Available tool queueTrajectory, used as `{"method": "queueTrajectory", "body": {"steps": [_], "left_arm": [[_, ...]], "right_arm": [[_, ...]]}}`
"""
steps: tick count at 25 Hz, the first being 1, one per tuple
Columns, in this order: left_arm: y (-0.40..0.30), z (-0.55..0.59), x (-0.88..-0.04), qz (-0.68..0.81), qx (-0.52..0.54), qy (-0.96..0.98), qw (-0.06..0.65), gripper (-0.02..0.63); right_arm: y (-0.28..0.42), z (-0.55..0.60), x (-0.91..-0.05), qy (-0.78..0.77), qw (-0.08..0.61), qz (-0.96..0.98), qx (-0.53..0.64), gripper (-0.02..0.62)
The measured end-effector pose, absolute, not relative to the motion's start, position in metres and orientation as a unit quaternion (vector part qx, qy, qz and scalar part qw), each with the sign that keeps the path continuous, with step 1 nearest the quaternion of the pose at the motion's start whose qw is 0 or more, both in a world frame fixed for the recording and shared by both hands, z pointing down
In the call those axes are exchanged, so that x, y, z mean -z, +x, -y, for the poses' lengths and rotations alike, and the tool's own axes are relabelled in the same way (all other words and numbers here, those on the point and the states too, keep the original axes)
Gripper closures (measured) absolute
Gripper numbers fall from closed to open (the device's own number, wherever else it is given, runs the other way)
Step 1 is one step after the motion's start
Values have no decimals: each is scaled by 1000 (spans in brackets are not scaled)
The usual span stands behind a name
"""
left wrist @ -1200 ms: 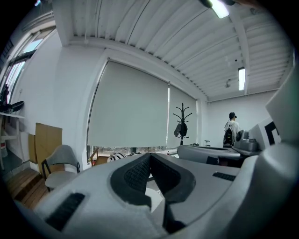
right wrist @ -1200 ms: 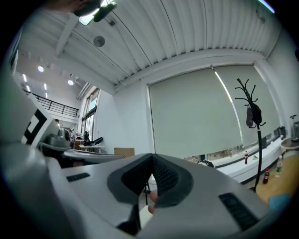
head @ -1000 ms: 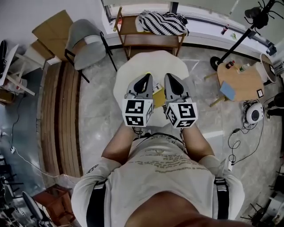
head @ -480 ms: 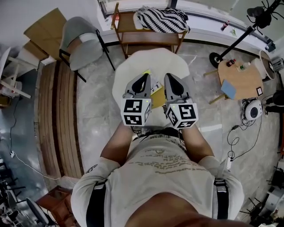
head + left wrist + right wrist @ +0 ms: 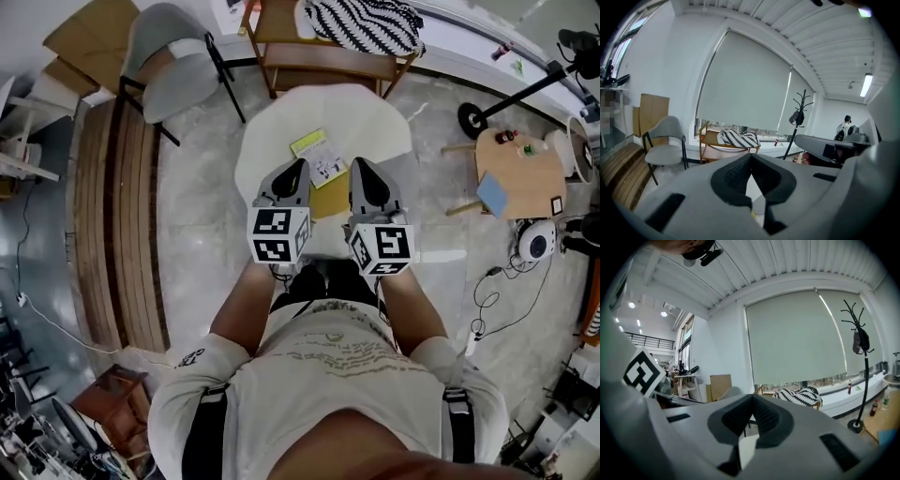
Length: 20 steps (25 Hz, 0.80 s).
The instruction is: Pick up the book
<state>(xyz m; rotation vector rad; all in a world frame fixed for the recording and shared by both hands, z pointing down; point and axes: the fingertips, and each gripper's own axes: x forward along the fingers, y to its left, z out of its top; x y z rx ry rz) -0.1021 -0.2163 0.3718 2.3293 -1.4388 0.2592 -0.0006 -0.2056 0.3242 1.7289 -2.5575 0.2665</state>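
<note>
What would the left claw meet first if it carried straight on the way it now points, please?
Probably the white table, just left of the book: the left claw points slightly downward over it. Depth is unclear, so it may instead clear the far edge toward the wooden bench.

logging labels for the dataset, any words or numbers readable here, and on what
Nothing can be read as text.
book cover: print too small to read.
shirt chest print: blurred, unreadable.
marker cubes: black-and-white square patterns only, no letters.
</note>
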Motion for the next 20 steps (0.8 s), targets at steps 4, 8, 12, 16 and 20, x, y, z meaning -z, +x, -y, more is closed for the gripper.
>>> {"method": "queueTrajectory", "body": {"steps": [4,8,12,16,20], "left_arm": [[-102,229,-419,516,-117,817,228,588],[-98,235,-466,517,-142,806,250,588],[-96,242,-513,517,-165,795,269,588],[-94,246,-568,515,-184,788,283,588],[-92,243,-631,514,-204,774,309,588]], "right_arm": [[9,221,-367,556,40,822,-116,571],[15,233,-415,552,59,820,-141,571],[20,247,-468,553,71,812,-173,571],[17,255,-532,550,92,807,-195,571],[12,253,-603,533,127,807,-218,571]]}}
